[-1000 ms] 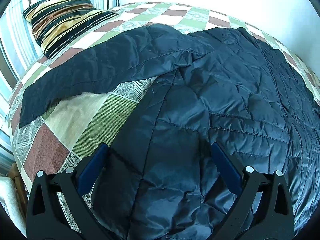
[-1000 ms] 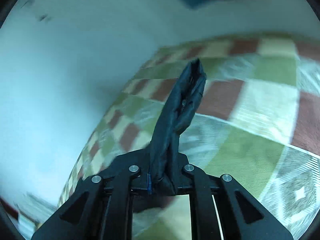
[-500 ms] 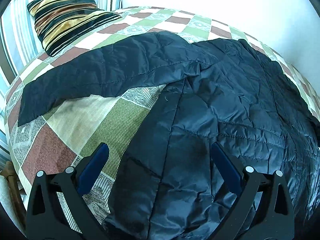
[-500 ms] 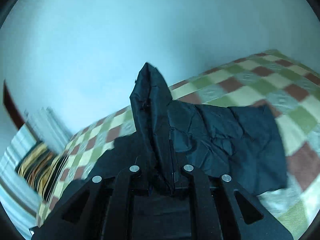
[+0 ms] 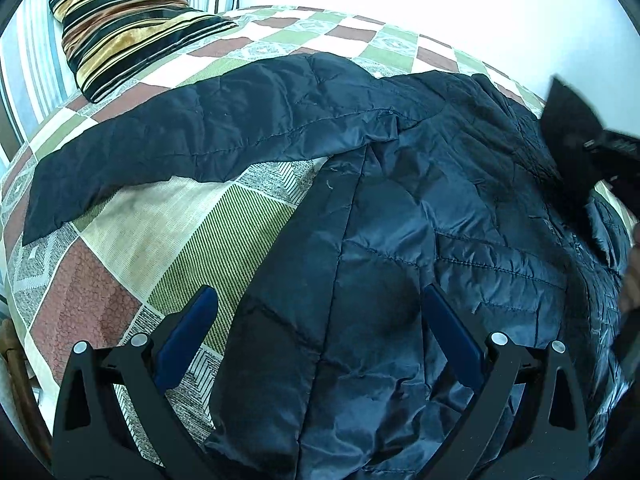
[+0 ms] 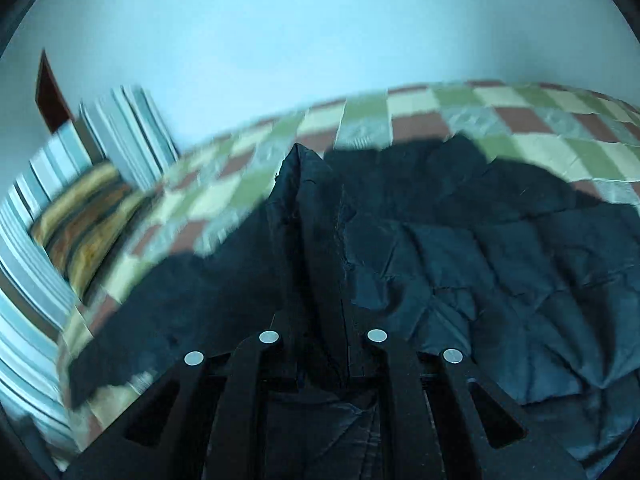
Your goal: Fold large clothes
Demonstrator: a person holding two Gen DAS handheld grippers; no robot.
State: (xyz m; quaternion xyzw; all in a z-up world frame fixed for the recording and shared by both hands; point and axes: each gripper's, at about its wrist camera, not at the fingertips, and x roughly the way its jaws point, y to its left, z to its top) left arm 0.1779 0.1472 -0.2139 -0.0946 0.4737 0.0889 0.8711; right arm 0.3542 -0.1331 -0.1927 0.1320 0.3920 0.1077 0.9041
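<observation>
A big dark quilted jacket [image 5: 400,240] lies spread out on the bed [image 5: 168,240], covering most of the middle of it. One long sleeve [image 5: 192,148] stretches out flat toward the head end of the bed, and its cuff stops close to the bed's side edge. The jacket's body is puffy and full of wrinkles.

The other sleeve [image 6: 308,232] is lifted up off the bed. The right gripper [image 6: 320,344] has its fingers squeezed together on this sleeve, and the cloth stands up in a tall dark fold between them. In the left wrist view, that same lifted sleeve shows as a dark point near the far right side.

The left gripper [image 5: 320,312] hangs over the bottom part of the jacket, near the foot edge of the bed. Its blue fingers [image 5: 188,332] are spread wide and hold nothing.

The bed has a blanket of green, red-brown and cream squares. A striped pillow [image 5: 132,28] in black, gold and brown sits at the head corner of the bed. Behind it hangs a striped curtain [image 5: 28,52], and a plain pale wall [image 6: 320,40] runs along the far side of the bed.
</observation>
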